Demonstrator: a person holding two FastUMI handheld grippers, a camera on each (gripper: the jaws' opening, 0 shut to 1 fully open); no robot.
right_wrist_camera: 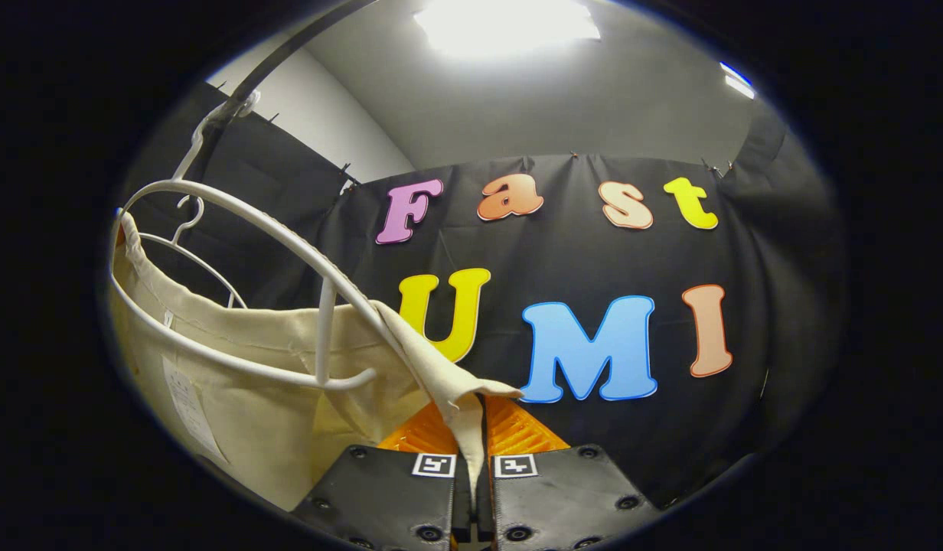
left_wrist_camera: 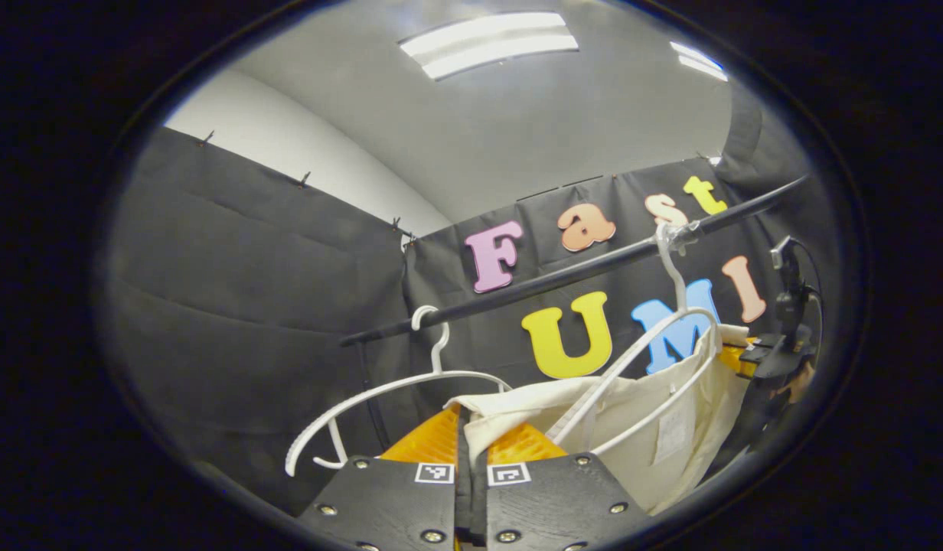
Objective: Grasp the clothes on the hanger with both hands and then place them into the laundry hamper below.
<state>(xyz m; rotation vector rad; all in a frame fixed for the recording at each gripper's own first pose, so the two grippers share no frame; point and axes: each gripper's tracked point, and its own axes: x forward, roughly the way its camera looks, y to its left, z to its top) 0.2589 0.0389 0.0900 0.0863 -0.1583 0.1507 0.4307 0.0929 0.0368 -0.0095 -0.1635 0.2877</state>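
In the left gripper view, an empty white hanger [left_wrist_camera: 380, 398] hangs farthest left from the dark rail [left_wrist_camera: 563, 275], which runs upward to the right in front of the black cloth wall. Just right of it and low in the view, the left gripper [left_wrist_camera: 471, 444] has its two fingers drawn together on one corner of the cream garment [left_wrist_camera: 655, 413], the cloth edge pinched in the narrow gap between them. From that corner the fabric spreads to the right, draped over a second white hanger [left_wrist_camera: 670, 337] whose hook sits on the rail near the right end. At the far right, the other gripper [left_wrist_camera: 770, 356] meets the opposite edge of the same cloth, with part of a hand behind it

In the right gripper view, the rail [right_wrist_camera: 288, 53] slants up from the upper left, and the garment's hanger [right_wrist_camera: 249, 222] curves below it, its lower bar crossing the cloth [right_wrist_camera: 234, 398]. A second hanger [right_wrist_camera: 188, 252] shows behind it. The cream fabric hangs at the left, still on the hanger, and narrows rightward into a folded corner. That corner drops between the fingers of the right gripper [right_wrist_camera: 478, 451], which are closed tight on it, low in the middle
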